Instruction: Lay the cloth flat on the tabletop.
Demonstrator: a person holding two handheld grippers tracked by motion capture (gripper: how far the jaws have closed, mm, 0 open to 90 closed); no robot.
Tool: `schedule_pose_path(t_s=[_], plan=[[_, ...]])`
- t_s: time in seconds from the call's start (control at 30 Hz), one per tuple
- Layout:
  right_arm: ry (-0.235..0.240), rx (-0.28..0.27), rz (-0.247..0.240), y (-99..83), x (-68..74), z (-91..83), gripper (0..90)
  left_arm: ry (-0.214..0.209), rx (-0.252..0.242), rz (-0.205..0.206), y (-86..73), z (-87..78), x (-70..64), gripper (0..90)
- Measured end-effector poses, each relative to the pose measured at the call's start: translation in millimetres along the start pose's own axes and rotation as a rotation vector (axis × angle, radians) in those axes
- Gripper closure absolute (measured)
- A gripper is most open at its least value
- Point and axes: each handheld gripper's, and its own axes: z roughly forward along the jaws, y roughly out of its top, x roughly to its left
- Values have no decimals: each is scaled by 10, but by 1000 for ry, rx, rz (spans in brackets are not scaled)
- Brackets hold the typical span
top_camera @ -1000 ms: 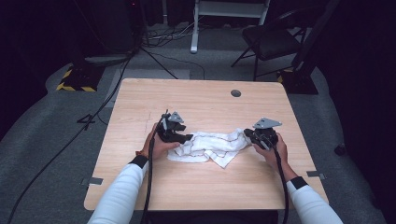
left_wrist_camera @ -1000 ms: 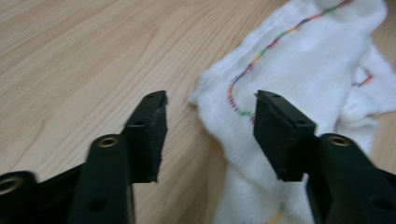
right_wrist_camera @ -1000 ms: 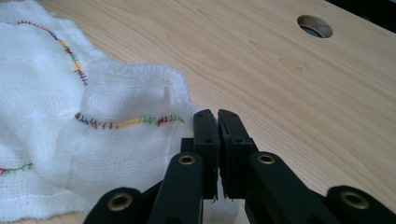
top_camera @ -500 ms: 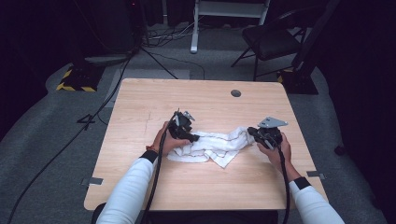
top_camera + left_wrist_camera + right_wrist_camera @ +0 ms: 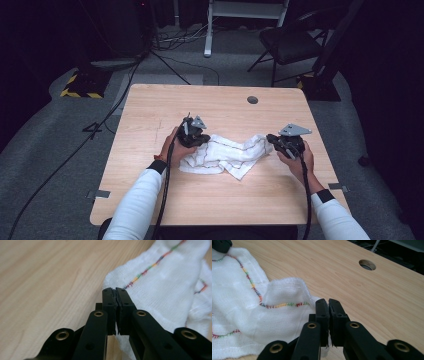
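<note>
White cloth (image 5: 227, 155) with multicoloured stitching, lying crumpled near the middle of the wooden worktop (image 5: 150, 120), stretched between two hand-held tools. Left gripper (image 5: 192, 135) at the cloth's left end, held by the person's left hand (image 5: 172, 147); fingers (image 5: 110, 305) pressed together, clamped on the edge of the cloth where the stitched hem (image 5: 150, 266) runs away from them. Right gripper (image 5: 280, 142) at the cloth's right end, gripped by the right hand (image 5: 297, 160); fingers (image 5: 322, 312) likewise closed tight, pinching a corner of the cloth with frayed threads poking out beneath them. Fabric raised in a fold just beside the right fingers, a stitched line (image 5: 283, 305) crossing it. Grey three-cornered plates on top of both tools, cables (image 5: 165, 200) trailing back from them over white sleeves (image 5: 137, 205) toward the near edge of the worktop. Round cable hole (image 5: 252, 100) beyond the cloth, toward the far right of the worktop, well apart from it. Beyond the worktop, past the cloth: grey floor, a dark folding chair (image 5: 287, 45), and a yellow-and-black striped block (image 5: 82, 85) off to the far left.
</note>
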Motion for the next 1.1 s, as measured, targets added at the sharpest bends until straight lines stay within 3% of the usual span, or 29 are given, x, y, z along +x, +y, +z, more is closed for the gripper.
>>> schedule_pose_path(t_s=[0.23,0.43,0.57,0.73,0.93,1.1], plan=[[-3,-74,2,146,-65,-250,873,35,-151,13,116,-448,-37,870],[-4,-142,3,269,-95,-483,874,45,-214,41,202,-721,-135,870],[-7,-183,-9,366,-86,-662,875,80,-227,93,288,-911,-239,871],[-1,-236,-20,447,-33,-863,875,94,-269,125,316,-1157,-374,871],[21,-288,-33,487,50,-1125,875,105,-273,182,311,-1441,-560,871],[53,-318,-58,493,144,-1354,875,99,-296,199,285,-1678,-702,872]])
